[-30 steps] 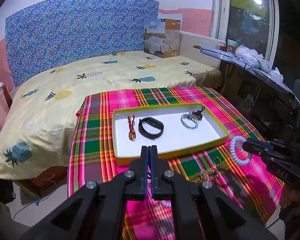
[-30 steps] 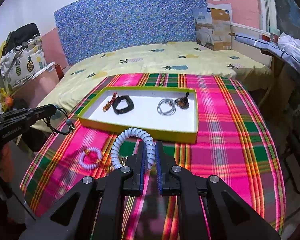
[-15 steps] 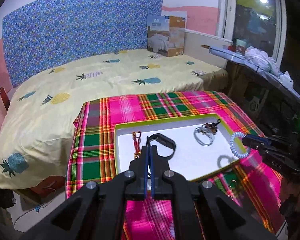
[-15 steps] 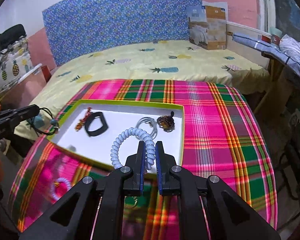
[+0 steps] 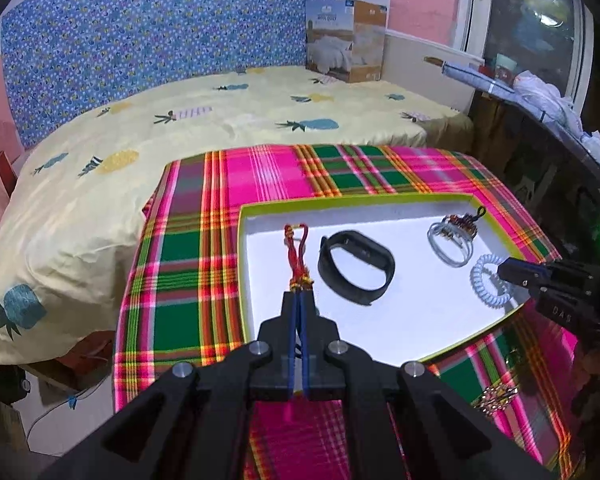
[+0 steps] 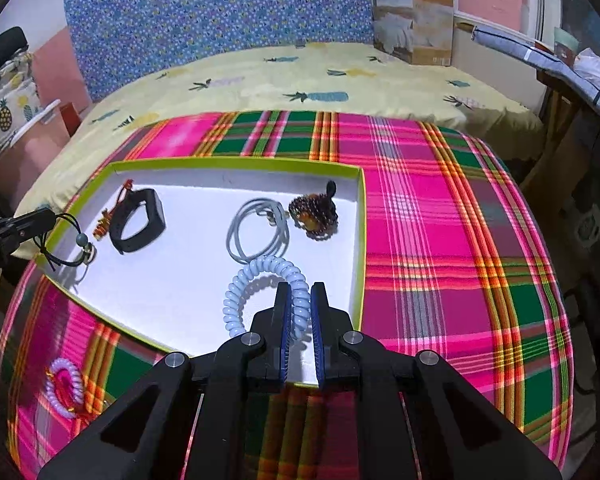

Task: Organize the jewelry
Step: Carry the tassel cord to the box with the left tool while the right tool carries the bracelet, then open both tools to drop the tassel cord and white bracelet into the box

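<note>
Your right hand-held gripper (image 6: 299, 300) is clamped on the pale blue spiral band (image 6: 260, 280), and it has come forward from the plaid cloth (image 6: 440, 240) to hang over the white tray (image 6: 236, 164). Your left hand-held gripper (image 6: 46, 216), jaws shut on a black beaded cord (image 6: 74, 240), has likewise reached the tray's left edge. Both pieces look ready to set down beside the 4 already inside; a lilac spiral band (image 6: 62, 388) waits on the cloth.

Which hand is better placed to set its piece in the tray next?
Right. Its claw holds the blue coil band well inside the tray, over bare white floor; the left claw dangles its black cord at the rim.
</note>
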The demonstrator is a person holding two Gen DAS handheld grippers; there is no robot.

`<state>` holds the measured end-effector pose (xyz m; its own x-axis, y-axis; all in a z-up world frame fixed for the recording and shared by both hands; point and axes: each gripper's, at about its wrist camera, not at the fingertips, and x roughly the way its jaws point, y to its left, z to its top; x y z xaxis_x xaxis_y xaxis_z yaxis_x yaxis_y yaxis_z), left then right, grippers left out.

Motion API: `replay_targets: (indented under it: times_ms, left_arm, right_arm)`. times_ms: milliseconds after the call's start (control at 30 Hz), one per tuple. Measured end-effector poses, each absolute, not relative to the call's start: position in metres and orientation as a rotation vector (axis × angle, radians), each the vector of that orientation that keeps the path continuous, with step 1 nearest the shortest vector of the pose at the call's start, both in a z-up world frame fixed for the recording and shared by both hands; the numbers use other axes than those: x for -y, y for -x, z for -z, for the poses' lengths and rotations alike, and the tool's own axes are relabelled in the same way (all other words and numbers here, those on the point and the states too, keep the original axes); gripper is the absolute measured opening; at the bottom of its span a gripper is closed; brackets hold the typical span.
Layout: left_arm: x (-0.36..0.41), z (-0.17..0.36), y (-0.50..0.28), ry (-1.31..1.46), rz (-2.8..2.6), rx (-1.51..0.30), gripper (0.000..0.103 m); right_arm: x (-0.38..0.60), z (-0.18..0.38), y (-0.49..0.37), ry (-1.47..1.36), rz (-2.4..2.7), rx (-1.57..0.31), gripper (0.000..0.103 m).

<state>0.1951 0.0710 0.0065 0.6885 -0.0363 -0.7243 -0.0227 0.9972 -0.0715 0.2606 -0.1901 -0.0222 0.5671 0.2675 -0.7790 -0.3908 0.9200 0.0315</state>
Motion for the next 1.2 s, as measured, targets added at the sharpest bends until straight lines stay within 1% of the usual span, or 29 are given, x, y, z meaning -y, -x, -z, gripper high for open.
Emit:
replay_targets:
  times_ms: [333,433,500,633,667,733,800,867,1200]
  left_arm:
    - [-0.073,0.005,-0.197,0.07,-0.016,-0.838,0.002]
    - [-0.074,0.005,-0.195,0.066,-0.017,-0.835,0.002]
    - [-0.073,0.004,-0.194,0.058,-0.019,-0.832,0.003]
    - [-0.07,0.002,-0.191,0.042,-0.017,-0.825,0.004]
    - [-0.07,0.001,-0.19,0.044,-0.017,-0.824,0.006]
    - [-0.072,-0.001,-0.188,0.05,-0.017,-0.818,0.013]
    - [-0.073,-0.004,-0.185,0.057,-0.019,-0.811,0.027]
    - [-0.075,-0.005,-0.184,0.064,-0.018,-0.807,0.029]
    - [-0.077,-0.014,-0.16,0.063,-0.04,-0.787,0.029]
  right_arm:
    - [0.187,0.025,-0.262,0.166,-0.397,-0.912,0.011]
    - [0.186,0.024,-0.261,0.163,-0.404,-0.909,0.017]
    - [0.186,0.023,-0.26,0.16,-0.401,-0.904,0.022]
    - [0.187,0.018,-0.255,0.151,-0.406,-0.888,0.023]
    - [0.186,0.016,-0.253,0.149,-0.408,-0.883,0.023]
    - [0.187,0.012,-0.25,0.142,-0.411,-0.873,0.023]
    - [0.188,0.008,-0.245,0.135,-0.414,-0.862,0.023]
    - [0.189,0.004,-0.241,0.13,-0.417,-0.852,0.023]
    - [0.202,-0.009,-0.213,0.089,-0.419,-0.823,0.023]
